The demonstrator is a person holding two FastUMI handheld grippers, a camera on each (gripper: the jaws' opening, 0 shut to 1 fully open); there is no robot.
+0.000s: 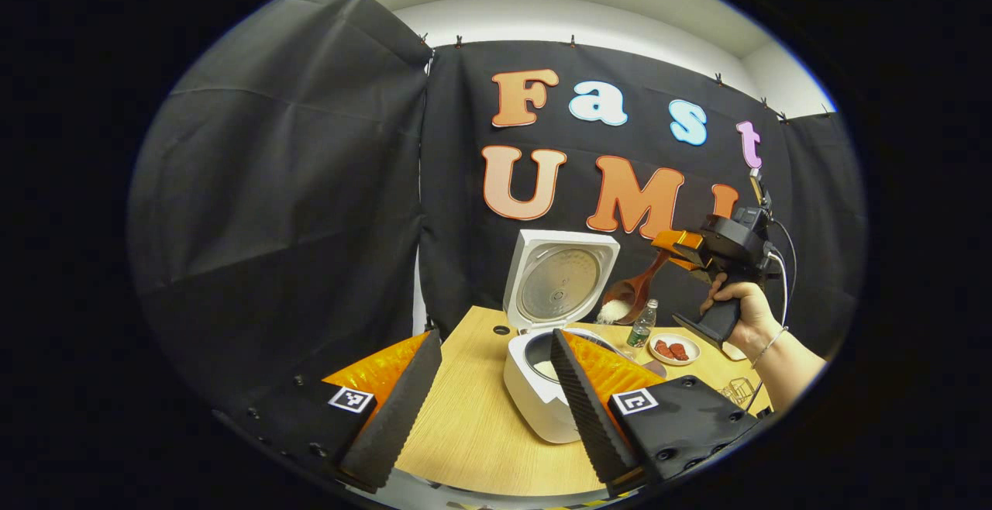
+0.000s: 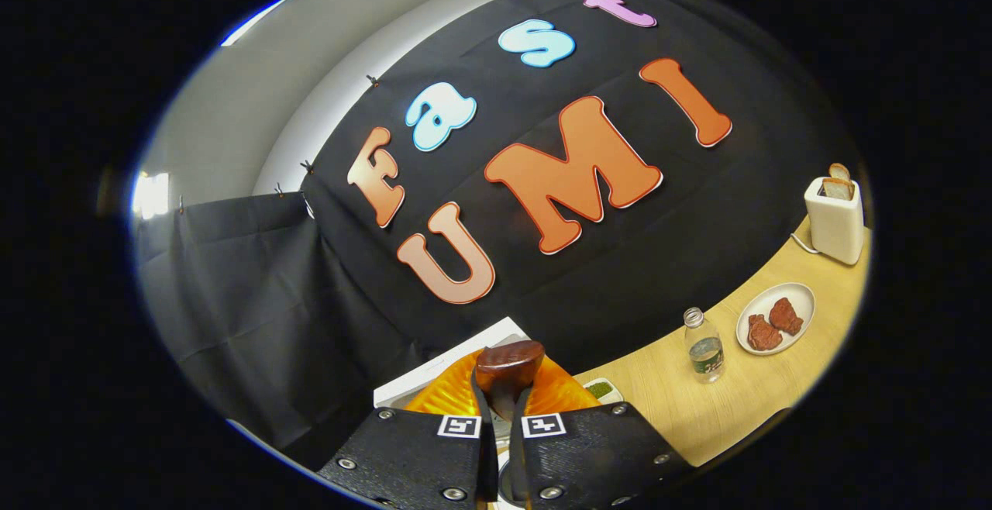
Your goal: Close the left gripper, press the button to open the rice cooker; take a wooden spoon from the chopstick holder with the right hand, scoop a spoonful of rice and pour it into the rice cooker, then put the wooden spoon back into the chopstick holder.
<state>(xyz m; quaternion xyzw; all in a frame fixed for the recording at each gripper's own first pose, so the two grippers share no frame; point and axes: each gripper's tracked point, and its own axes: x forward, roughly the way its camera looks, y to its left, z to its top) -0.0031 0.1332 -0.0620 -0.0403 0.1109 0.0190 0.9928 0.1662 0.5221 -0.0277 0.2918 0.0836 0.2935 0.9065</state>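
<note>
The right gripper [image 1: 673,249] is clamping the wooden spoon [image 1: 632,293] by its handle, bowl slanting down-left and spilling rice [image 1: 614,310] above the open rice cooker [image 1: 552,316], while the left gripper [image 1: 488,394] is hanging with jaws apart.

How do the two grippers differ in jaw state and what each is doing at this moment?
The left gripper has its fingers spread wide and holds nothing; the right gripper is clamped on the wooden spoon handle. The left gripper sits low before the open rice cooker; the right gripper is raised, tipping rice from the spoon toward the pot. Both have black bodies, orange finger parts and square markers.
</note>
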